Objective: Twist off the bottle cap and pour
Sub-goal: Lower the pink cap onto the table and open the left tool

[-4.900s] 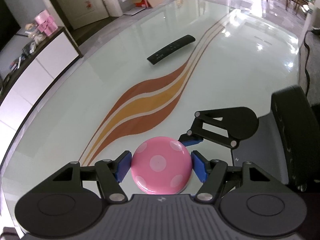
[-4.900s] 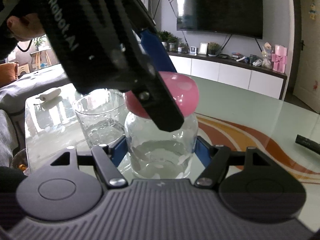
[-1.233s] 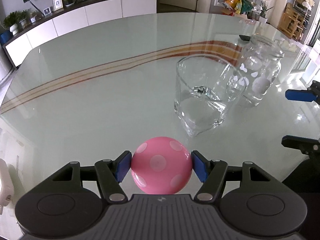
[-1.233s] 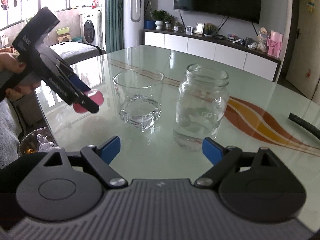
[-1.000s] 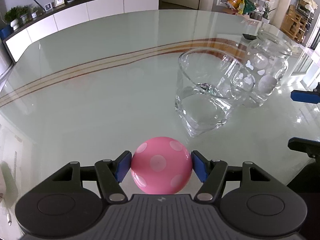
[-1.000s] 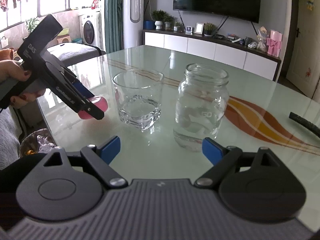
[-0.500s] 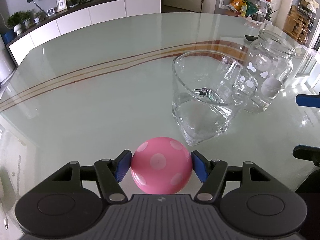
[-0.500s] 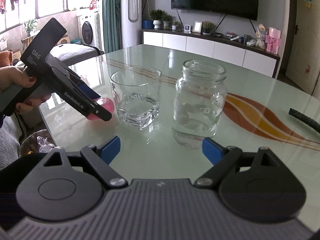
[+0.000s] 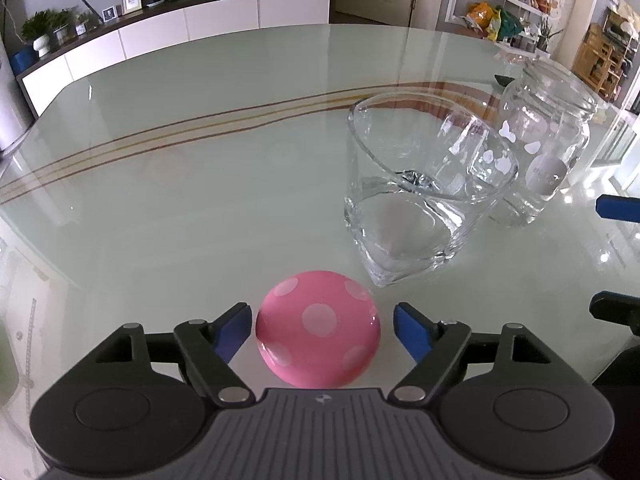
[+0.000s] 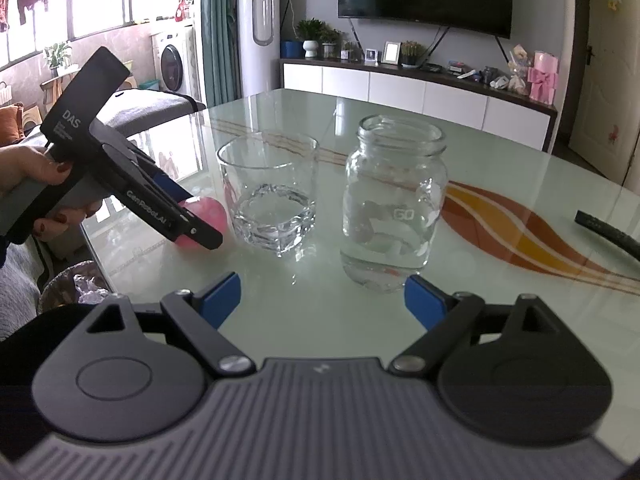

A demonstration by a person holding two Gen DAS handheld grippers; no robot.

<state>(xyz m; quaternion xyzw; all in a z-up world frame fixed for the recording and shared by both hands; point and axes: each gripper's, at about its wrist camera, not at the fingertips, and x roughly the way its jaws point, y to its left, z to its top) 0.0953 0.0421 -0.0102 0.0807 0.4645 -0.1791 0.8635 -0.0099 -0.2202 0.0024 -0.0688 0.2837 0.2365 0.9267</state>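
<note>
Item 1, cap (image 9: 317, 328): pink with pale dots, at the lower centre of your left wrist view, lying on the table (image 9: 200, 184). It sits between the blue pads (image 9: 232, 330) of your left gripper (image 9: 320, 330), with a gap showing on each side (the jaws are opening, and neither pad presses on it). In the right wrist view the cap (image 10: 202, 216) appears at the left middle, half hidden behind the left gripper (image 10: 196, 228), which your hand (image 10: 38, 188) holds by the grip.

Item 2, jar (image 10: 394, 204): clear glass, mouth uncovered, upright on the table, at the centre right of the right wrist view. A little clear liquid lies in its bottom. In the left wrist view the jar (image 9: 544, 148) stands at the upper right, partly behind the glass.

Item 3, glass (image 10: 270, 196): a heavy tumbler, upright, just left of the jar and apart from it. Whether it holds liquid, you cannot tell. The cap lies near its base in the left wrist view, glass (image 9: 420, 192) right of centre.

Item 4, right gripper (image 10: 322, 300): at the bottom of its own view, released, jaws wide, nothing between them; the jar stands beyond the pads.

Item 5, remote (image 10: 608, 234): dark, at the right edge of the right wrist view, well apart from the jar.
</note>
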